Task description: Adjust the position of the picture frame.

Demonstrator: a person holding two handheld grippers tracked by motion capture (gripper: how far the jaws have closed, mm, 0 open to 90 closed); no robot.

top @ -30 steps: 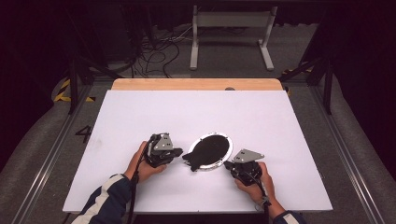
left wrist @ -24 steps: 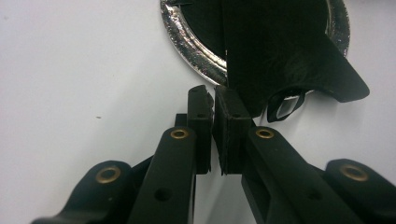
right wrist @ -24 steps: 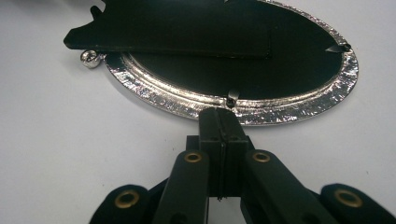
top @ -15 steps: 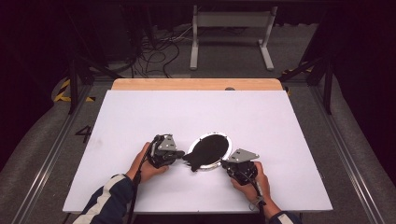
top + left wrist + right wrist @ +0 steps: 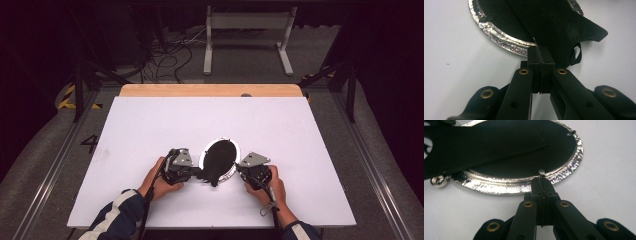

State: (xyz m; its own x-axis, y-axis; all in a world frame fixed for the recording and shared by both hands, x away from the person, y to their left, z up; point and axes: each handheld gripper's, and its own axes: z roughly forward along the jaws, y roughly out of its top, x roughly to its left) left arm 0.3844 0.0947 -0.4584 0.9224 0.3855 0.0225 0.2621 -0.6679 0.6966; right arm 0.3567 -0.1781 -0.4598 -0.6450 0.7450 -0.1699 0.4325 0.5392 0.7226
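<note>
Both our grippers have crept inward to the oval frame (image 5: 220, 160); left gripper (image 5: 541, 53) pinches its black stand flap (image 5: 564, 27), right gripper (image 5: 543, 183) a small metal tab (image 5: 541, 172), which could slip free.

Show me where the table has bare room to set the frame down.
The white table is bare between the oval silver frame and the wooden strip at the far edge, and out to both side edges. It is crowded near the front edge, where the left gripper and right gripper flank the frame.

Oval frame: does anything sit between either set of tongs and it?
Nothing visible does. The left tongs are shut on the black stand flap, and the right tongs pinch a small metal tab at the oval frame rim.
</note>
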